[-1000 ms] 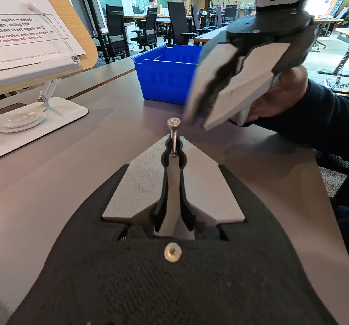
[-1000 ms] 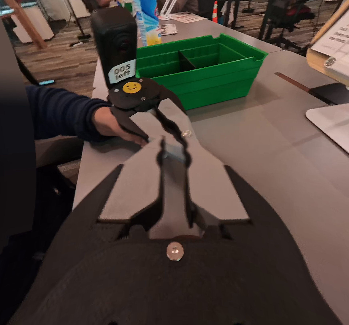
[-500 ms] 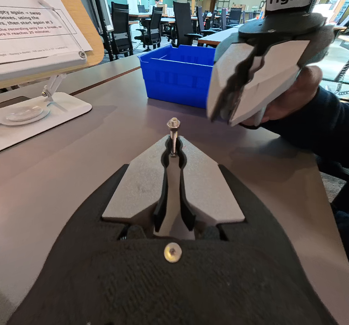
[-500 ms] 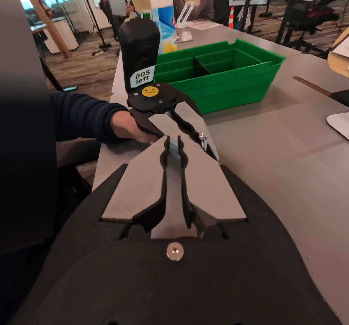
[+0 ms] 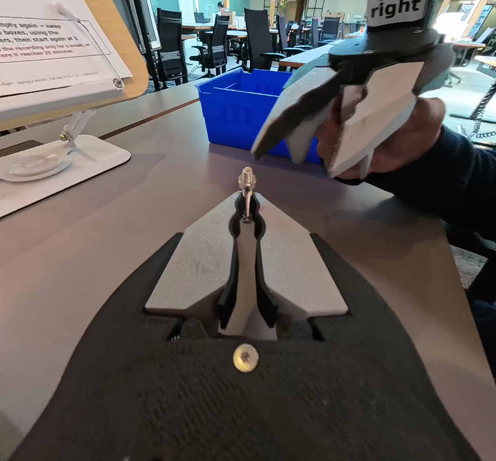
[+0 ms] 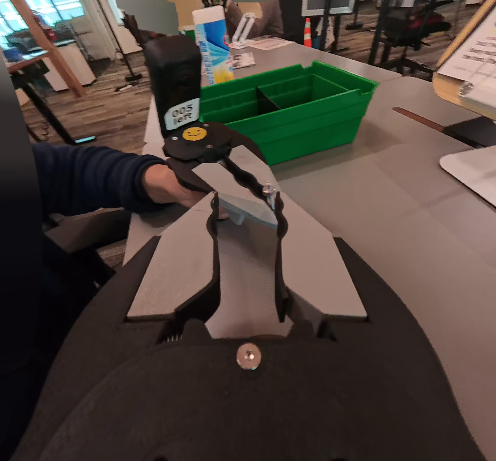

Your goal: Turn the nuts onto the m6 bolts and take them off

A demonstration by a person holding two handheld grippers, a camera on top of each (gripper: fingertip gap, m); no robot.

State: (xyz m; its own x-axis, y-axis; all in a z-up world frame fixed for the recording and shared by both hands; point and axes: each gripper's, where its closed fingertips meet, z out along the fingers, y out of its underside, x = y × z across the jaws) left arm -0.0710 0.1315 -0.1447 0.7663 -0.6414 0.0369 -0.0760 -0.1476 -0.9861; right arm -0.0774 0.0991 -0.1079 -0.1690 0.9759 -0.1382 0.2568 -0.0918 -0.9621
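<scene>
My left gripper [image 5: 247,206] is shut on a silver M6 bolt [image 5: 247,201] and holds it upright above the grey table [image 5: 134,220], head down between the jaws. A silver nut [image 5: 247,181] sits on the thread just below the bolt's tip. My right gripper [image 6: 245,198] is open and empty. In the left wrist view the right gripper [image 5: 295,163] hangs up and to the right of the bolt, clear of it. In the right wrist view the left gripper [image 6: 264,201], bolt [image 6: 269,198] and nut [image 6: 267,188] show just ahead of my right finger [image 6: 303,247].
A blue bin [image 5: 236,115] stands behind the bolt. A green divided bin [image 6: 295,131] stands behind the left gripper, with a wipes canister [image 6: 213,45] beyond it. A document stand [image 5: 53,59] on a white base [image 5: 88,158] is at the left. The tips of one gripper are about 5 cm away from the tips of the other.
My right gripper has opened and drawn back up and to the right, away from the bolt. The nut now sits lower on the thread, with the bolt tip showing. The left gripper stays shut.
</scene>
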